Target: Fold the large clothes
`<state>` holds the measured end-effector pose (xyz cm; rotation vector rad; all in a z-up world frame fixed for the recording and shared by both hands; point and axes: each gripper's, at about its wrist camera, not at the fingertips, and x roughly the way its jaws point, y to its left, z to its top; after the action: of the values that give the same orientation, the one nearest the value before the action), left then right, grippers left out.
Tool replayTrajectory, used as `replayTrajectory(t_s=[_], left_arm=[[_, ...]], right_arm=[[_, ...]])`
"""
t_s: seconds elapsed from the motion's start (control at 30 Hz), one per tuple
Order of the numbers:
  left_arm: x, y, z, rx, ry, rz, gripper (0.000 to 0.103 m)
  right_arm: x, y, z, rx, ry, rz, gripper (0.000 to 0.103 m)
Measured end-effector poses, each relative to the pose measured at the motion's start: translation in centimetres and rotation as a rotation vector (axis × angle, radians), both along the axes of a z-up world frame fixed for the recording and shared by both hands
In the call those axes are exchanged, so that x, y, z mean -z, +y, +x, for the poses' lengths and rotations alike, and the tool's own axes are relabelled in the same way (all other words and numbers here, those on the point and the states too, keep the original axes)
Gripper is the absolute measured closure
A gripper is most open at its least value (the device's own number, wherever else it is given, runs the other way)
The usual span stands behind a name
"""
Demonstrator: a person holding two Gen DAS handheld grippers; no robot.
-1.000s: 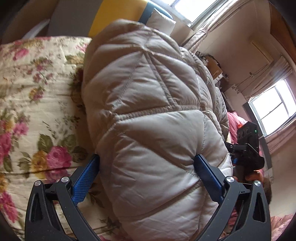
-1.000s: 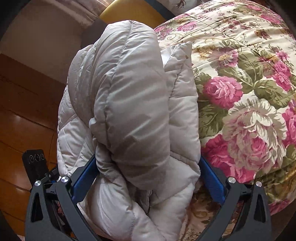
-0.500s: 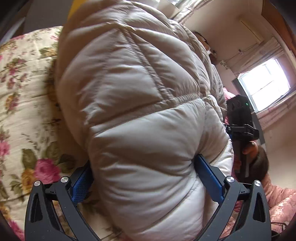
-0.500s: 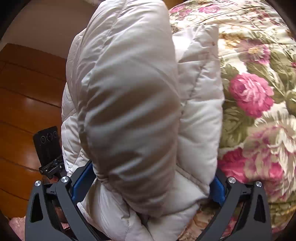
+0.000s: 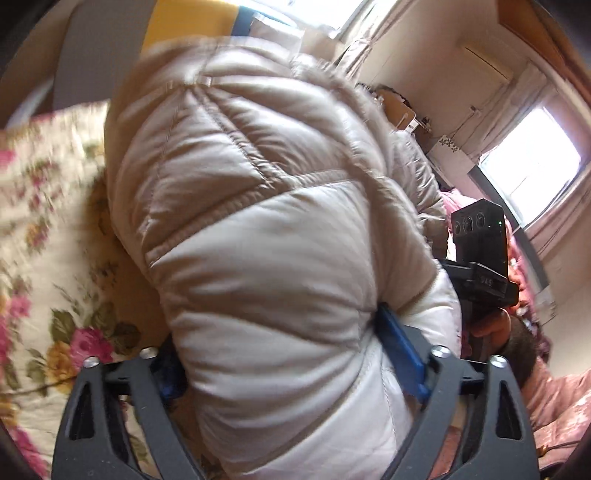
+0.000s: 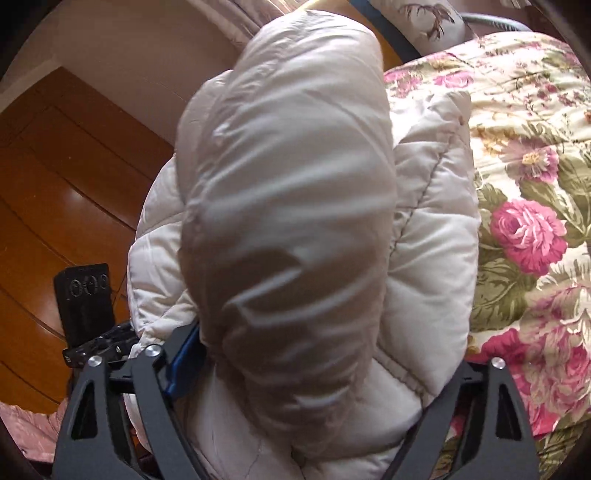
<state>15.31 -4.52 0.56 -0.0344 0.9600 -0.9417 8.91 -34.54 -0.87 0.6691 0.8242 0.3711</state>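
A puffy beige quilted jacket (image 5: 258, 221) lies bunched on a floral bedspread (image 5: 44, 221). The jaws of my left gripper (image 5: 277, 343) are closing, and its blue pads dig into the jacket's thick fold from both sides. In the right wrist view the same jacket (image 6: 288, 184) is a tall roll at the edge of the bedspread (image 6: 535, 184). My right gripper (image 6: 314, 358) is also closing, with the jacket between its fingers. Its left blue pad presses into the fabric and its right pad is buried under the padding.
The right gripper's black body (image 5: 480, 251), held by a hand (image 5: 491, 328), shows past the jacket. The left one's body (image 6: 85, 306) shows over the wooden floor (image 6: 55, 184). A yellow cushion (image 5: 184, 22) lies behind the jacket and a bright window (image 5: 535, 155) is at the right.
Both pairs of jaws have narrowed and now squeeze the jacket. Both views have rolled slightly, and the jacket's roll fills more of each frame.
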Motion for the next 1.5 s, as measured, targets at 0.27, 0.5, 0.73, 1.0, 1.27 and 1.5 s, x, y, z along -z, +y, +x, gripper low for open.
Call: replayTrajectory(t_s=[0.27, 0.5, 0.73, 1.0, 1.27, 1.5], left_arm=[[-3.8, -0.7, -3.2, 0.018, -0.247, 0.008, 0.044], [-6.2, -1.4, -5.2, 0.013, -0.396, -0.042, 0.051], [-9.1, 0.3, -4.7, 0.009, -0.530, -0.082, 0.051], [-11.8, 4.3, -2.9, -0.080, -0.631, -0.098, 0.052], [-9.9, 10.1, -0.4, -0.242, -0.667, -0.057, 0.051], [-1.9, 14.8, 5.6, -0.462, -0.473, 0.064, 0.046]], right_arm=[[-3.0, 1.7, -1.9, 0.020, -0.159, -0.103, 0.034], [-5.5, 3.0, -3.0, 0.046, -0.267, -0.118, 0.041], [-9.0, 4.5, -1.9, 0.060, -0.372, -0.095, 0.041], [-13.2, 8.7, 2.7, 0.001, -0.467, -0.097, 0.041], [-11.5, 14.1, 11.8, -0.096, -0.482, -0.145, 0.041], [-4.2, 19.5, 19.9, -0.152, -0.286, -0.247, 0.040]])
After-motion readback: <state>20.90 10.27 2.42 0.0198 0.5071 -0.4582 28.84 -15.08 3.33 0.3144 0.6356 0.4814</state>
